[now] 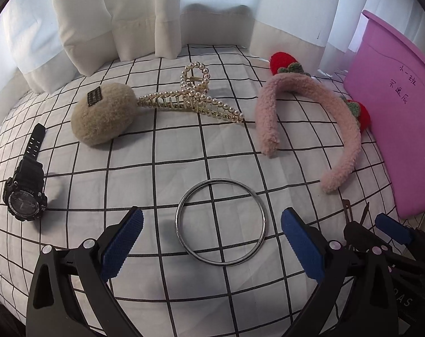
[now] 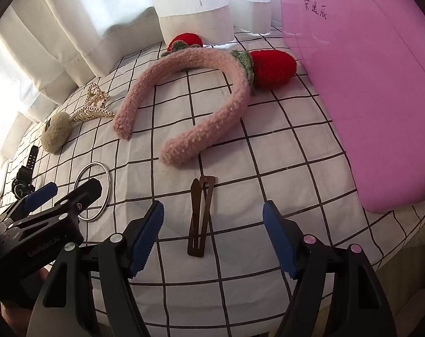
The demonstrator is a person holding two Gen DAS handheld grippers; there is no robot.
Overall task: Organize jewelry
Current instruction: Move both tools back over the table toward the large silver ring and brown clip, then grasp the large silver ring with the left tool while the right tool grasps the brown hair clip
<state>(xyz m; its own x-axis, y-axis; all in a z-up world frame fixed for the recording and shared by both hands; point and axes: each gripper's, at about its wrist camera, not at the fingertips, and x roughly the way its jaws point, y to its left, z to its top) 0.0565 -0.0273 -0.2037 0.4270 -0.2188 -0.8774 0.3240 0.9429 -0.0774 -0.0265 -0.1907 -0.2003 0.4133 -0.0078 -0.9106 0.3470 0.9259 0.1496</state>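
Note:
My left gripper is open and empty, with a silver bangle lying flat between its fingers. My right gripper is open and empty, with a brown snap hair clip between its fingers. A pink fuzzy headband with red strawberries lies at the right; it also shows in the right wrist view. A pearl claw clip, a beige pom-pom and a black sport watch lie further left. The bangle also shows in the right wrist view.
A pink plastic box with handwriting stands at the right, large in the right wrist view. The white checked cloth covers the table. White curtains hang at the back. The table edge drops off at the right.

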